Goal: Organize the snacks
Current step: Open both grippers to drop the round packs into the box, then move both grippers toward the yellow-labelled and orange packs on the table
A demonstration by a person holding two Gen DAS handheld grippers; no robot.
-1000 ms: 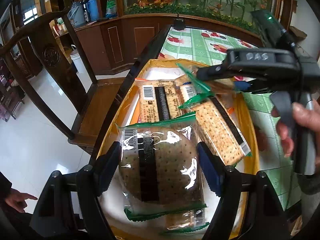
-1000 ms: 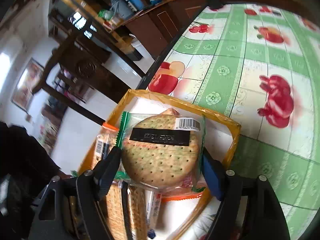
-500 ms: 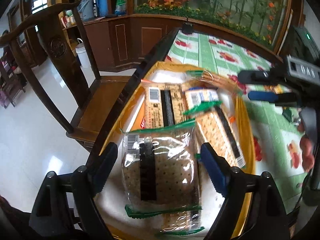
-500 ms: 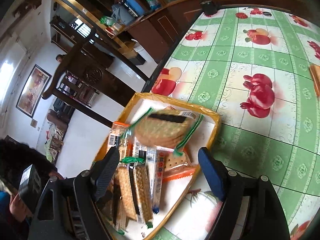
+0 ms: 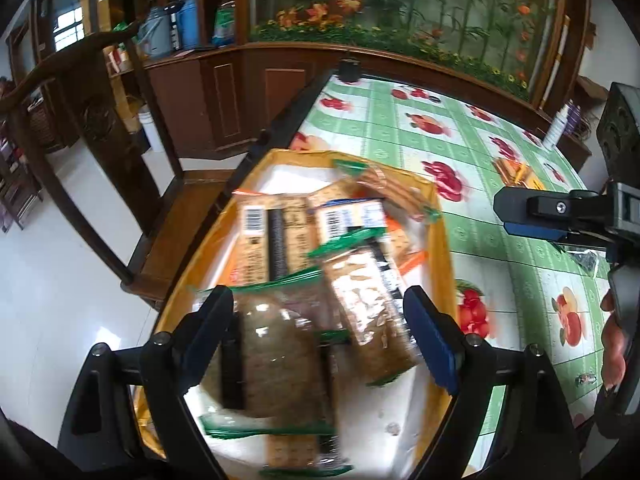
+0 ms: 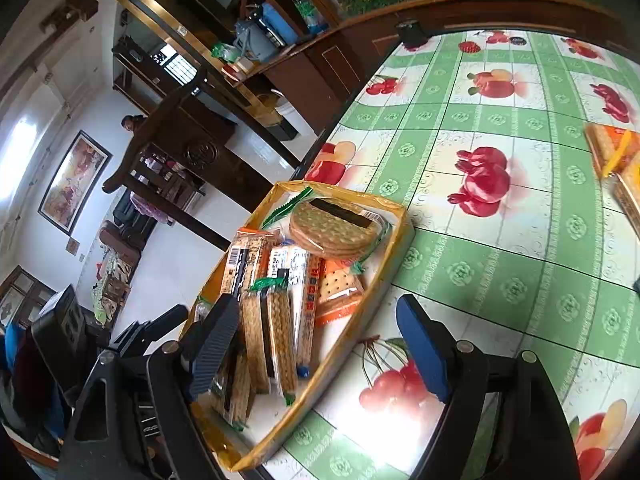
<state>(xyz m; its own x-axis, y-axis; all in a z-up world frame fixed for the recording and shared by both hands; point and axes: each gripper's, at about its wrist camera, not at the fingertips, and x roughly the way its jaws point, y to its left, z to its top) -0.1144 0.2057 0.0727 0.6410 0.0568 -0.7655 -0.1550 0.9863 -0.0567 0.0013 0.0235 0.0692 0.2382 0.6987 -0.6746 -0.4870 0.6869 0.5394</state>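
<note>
Here both grippers hang with jaws wide and empty: the left gripper (image 5: 320, 340) above the yellow tray (image 6: 396, 240) of snack packs, the right gripper (image 6: 316, 344) beside it, the round cracker pack (image 6: 334, 228) at the tray's far end

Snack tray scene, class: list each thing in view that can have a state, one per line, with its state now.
Tray: on the table edge, holding packets.
Round cracker packet: sealed, lying at the tray's far end.
Long cracker packets: sealed, side by side.
Left gripper: open, holding nothing.
Right gripper: open, holding nothing.
</note>
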